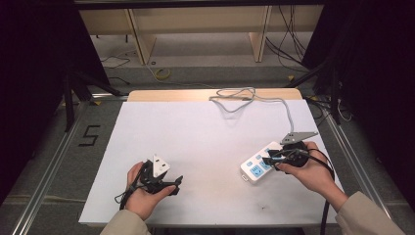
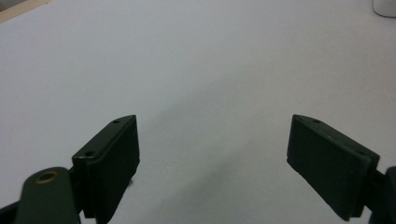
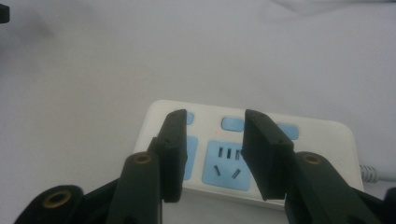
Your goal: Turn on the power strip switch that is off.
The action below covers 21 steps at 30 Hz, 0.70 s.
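My right gripper [image 3: 212, 154] hovers half-open over the power strip [image 1: 258, 167] at lower right, its grey cord [image 1: 288, 115] trailing toward the upper bench [image 1: 195, 142], while my left gripper [image 1: 176, 183] gapes wide, nothing between.

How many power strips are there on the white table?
1. The white power strip lies near the right edge of the table, under the right gripper, with its grey cable running to the far edge. Nothing seems hidden.
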Tool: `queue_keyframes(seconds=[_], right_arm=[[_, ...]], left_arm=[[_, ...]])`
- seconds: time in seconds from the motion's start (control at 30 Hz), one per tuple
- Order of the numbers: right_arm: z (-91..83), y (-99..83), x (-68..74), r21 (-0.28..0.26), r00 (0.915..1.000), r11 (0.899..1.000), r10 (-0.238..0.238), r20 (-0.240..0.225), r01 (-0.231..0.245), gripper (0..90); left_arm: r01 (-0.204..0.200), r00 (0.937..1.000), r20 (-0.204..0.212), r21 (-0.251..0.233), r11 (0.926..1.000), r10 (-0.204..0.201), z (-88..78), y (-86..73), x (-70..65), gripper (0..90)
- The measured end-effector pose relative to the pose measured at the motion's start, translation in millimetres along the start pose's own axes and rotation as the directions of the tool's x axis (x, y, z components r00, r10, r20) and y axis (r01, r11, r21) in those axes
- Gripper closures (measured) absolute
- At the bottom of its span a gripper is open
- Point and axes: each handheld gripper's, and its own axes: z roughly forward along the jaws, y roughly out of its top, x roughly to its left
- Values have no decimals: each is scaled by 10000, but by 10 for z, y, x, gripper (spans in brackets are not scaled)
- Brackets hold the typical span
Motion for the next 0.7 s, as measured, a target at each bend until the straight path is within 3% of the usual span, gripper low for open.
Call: queue_keyframes(seconds=[0.7], right_arm=[[-152, -143, -19, -301, 9998, 9994, 176, 3, -176, 594]], left_arm=[[6, 10000, 3, 29, 10000, -6, -3, -4, -3, 166]])
